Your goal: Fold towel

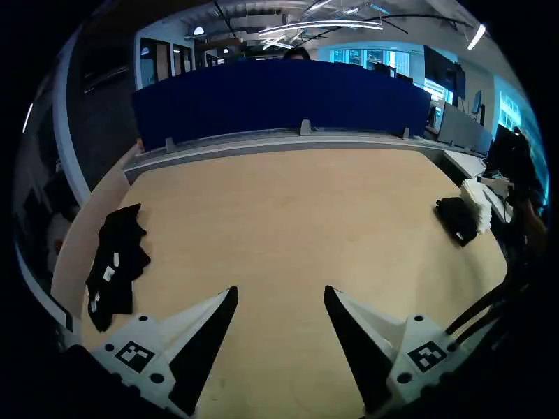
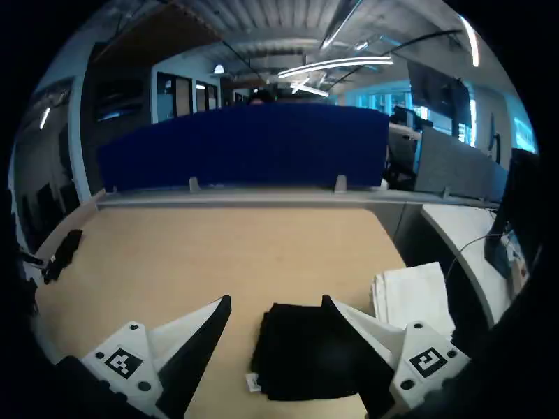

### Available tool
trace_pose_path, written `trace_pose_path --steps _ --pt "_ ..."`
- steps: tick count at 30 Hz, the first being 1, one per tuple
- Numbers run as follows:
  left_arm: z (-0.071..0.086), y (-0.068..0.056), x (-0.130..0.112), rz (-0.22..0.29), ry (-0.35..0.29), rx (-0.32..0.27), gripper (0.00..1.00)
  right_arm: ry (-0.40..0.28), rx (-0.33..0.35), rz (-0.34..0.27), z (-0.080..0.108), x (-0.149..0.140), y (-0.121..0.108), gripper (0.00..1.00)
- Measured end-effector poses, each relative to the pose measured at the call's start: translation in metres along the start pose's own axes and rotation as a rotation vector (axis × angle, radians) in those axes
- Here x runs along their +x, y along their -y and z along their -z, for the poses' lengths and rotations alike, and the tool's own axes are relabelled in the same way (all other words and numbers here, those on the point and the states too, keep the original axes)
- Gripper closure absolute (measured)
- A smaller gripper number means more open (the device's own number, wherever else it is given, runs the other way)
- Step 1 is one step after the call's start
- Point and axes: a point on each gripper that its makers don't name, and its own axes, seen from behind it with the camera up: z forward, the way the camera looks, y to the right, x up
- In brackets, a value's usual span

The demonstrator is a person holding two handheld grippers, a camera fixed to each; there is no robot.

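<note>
In the right gripper view a folded black towel [image 2: 307,349] lies flat on the wooden table [image 2: 209,251], just below and between the spread fingers of my right gripper [image 2: 276,302], which is open and not pressing on it. The same folded towel [image 1: 458,218] appears at the table's right edge in the left gripper view. A heap of crumpled black towels [image 1: 115,262] lies at the left side, small and distant [image 2: 63,255] in the right gripper view. My left gripper [image 1: 279,293] hovers open over bare wood, holding nothing.
A stack of folded white towels [image 2: 412,297] sits right of the black one, also at the right edge [image 1: 482,202]. A blue partition [image 1: 279,98] on a grey rail closes the far side of the table. Cables and a monitor [image 2: 520,209] stand beyond the right edge.
</note>
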Motion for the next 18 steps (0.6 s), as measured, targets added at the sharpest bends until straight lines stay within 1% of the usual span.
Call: trace_pose_path --steps 2,5,13,18 --pt "0.001 0.0 0.001 -0.001 -0.006 -0.004 0.09 -0.06 -0.009 -0.01 0.012 0.014 0.005 0.0" --pt "0.002 -0.001 0.003 -0.001 -0.014 -0.009 0.09 -0.109 -0.029 -0.018 0.025 0.022 0.008 0.0" --pt "0.003 -0.003 0.009 -0.001 -0.037 -0.024 0.09 -0.195 -0.095 -0.053 0.046 0.037 0.01 0.0" --pt "0.002 -0.003 0.012 0.001 -0.05 -0.03 0.09 -0.263 -0.129 -0.059 0.059 0.051 0.013 0.0"
